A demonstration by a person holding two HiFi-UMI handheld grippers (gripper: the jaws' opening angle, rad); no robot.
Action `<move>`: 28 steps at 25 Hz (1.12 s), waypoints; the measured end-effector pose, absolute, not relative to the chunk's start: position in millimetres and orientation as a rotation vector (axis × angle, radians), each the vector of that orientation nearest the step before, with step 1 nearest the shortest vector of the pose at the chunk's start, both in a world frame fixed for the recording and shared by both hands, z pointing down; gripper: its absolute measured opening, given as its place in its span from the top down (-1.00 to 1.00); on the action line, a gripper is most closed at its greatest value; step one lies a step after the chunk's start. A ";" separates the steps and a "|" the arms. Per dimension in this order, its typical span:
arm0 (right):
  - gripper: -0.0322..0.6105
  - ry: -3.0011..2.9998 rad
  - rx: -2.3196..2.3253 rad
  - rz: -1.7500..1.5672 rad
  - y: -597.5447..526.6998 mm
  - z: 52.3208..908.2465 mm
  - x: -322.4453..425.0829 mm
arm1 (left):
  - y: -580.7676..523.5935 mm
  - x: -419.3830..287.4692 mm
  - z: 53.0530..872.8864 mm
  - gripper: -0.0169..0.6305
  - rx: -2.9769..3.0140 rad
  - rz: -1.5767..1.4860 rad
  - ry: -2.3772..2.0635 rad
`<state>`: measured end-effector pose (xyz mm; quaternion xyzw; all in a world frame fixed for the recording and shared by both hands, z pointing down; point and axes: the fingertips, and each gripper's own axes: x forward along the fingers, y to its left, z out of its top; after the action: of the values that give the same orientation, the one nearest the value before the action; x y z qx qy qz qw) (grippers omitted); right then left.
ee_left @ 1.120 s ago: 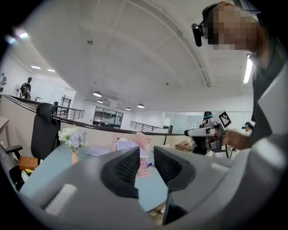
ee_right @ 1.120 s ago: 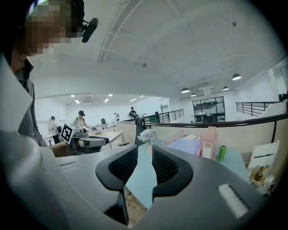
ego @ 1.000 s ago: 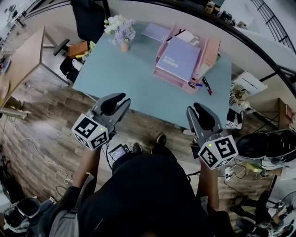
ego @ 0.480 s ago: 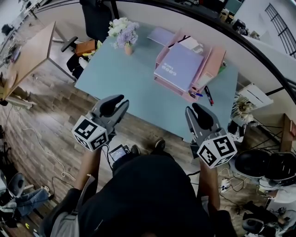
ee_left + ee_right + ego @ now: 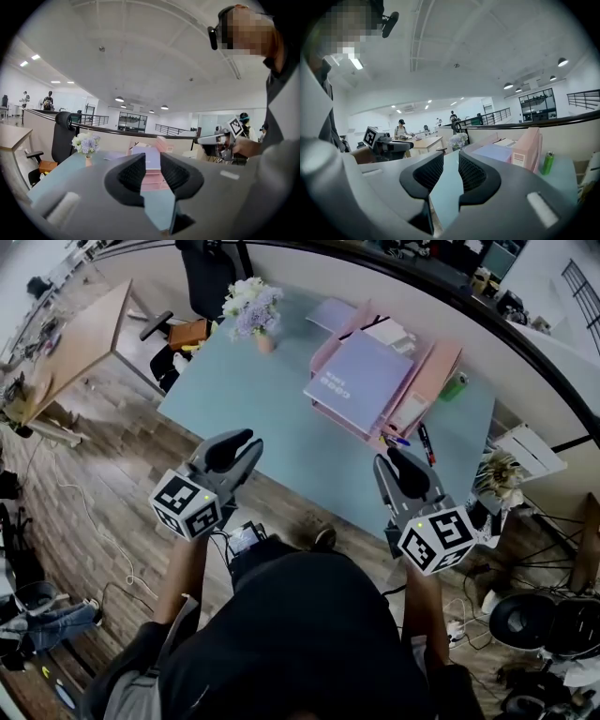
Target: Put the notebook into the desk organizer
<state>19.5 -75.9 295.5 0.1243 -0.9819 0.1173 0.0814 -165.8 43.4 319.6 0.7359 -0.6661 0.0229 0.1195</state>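
A lavender notebook (image 5: 361,379) lies on top of the pink desk organizer (image 5: 429,364) at the far right of the light blue table (image 5: 272,404). A second lavender notebook (image 5: 329,313) lies flat on the table behind it. My left gripper (image 5: 239,441) hovers in front of the table's near edge, shut and holding nothing. My right gripper (image 5: 399,461) hangs just over that edge, also shut and holding nothing. The right gripper view shows the notebook (image 5: 497,152) and organizer (image 5: 527,146) ahead to the right. The left gripper (image 5: 151,161) points at the organizer (image 5: 151,180).
A vase of flowers (image 5: 249,306) stands at the table's far left. Pens (image 5: 424,442) lie at the near right of the organizer, a green can (image 5: 455,385) beyond it. An office chair (image 5: 208,273) and a wooden desk (image 5: 80,338) stand to the left.
Both grippers have moved forward toward the table's near edge, and the table and organizer now appear closer. Their jaws look unchanged.
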 end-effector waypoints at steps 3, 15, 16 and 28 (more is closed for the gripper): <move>0.65 -2.931 0.346 0.368 -84.6 303.8 20.3 | 35.9 -162.8 324.3 0.51 2.130 0.090 -1.957; 0.65 -2.874 0.391 0.434 -113.0 340.9 8.3 | -7.6 -170.1 347.4 0.51 2.107 0.100 -1.907; 0.65 -2.867 0.404 0.440 -114.6 344.5 7.7 | -12.2 -171.0 350.0 0.51 2.111 0.102 -1.896; 0.61 -2.775 0.538 0.563 -137.8 387.1 -1.9 | -61.2 -198.0 389.4 0.51 2.100 0.103 -1.786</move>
<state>-1.9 -137.8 387.1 0.1852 -0.9547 0.1935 0.1293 -198.0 -61.2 389.4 0.7473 -0.6356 0.0367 0.1900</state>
